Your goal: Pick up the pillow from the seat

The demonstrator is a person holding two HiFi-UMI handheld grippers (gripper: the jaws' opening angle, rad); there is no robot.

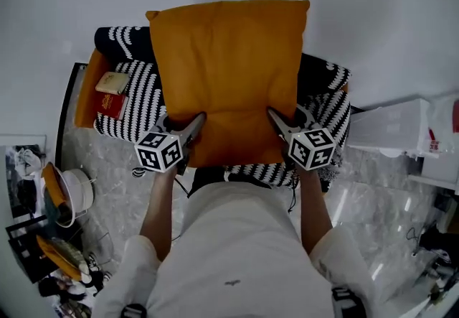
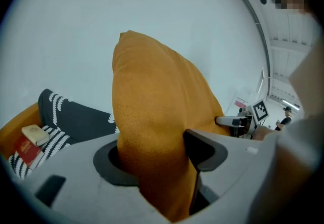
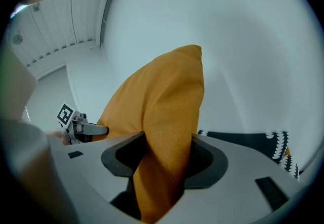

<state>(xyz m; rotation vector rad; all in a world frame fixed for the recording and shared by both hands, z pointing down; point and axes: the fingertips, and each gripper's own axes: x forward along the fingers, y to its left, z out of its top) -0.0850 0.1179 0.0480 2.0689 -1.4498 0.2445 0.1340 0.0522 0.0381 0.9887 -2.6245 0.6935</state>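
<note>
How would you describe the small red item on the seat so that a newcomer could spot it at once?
Find the seat with the black-and-white striped cover against the white wall. On its left end, left of the orange pillow, lie two small flat things. The red item is the one nearer the person, and its neighbour is cream.

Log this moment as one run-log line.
left gripper: shut on orange pillow | right gripper: shut on orange pillow | orange pillow: held upright by its near edge over striped seat
</note>
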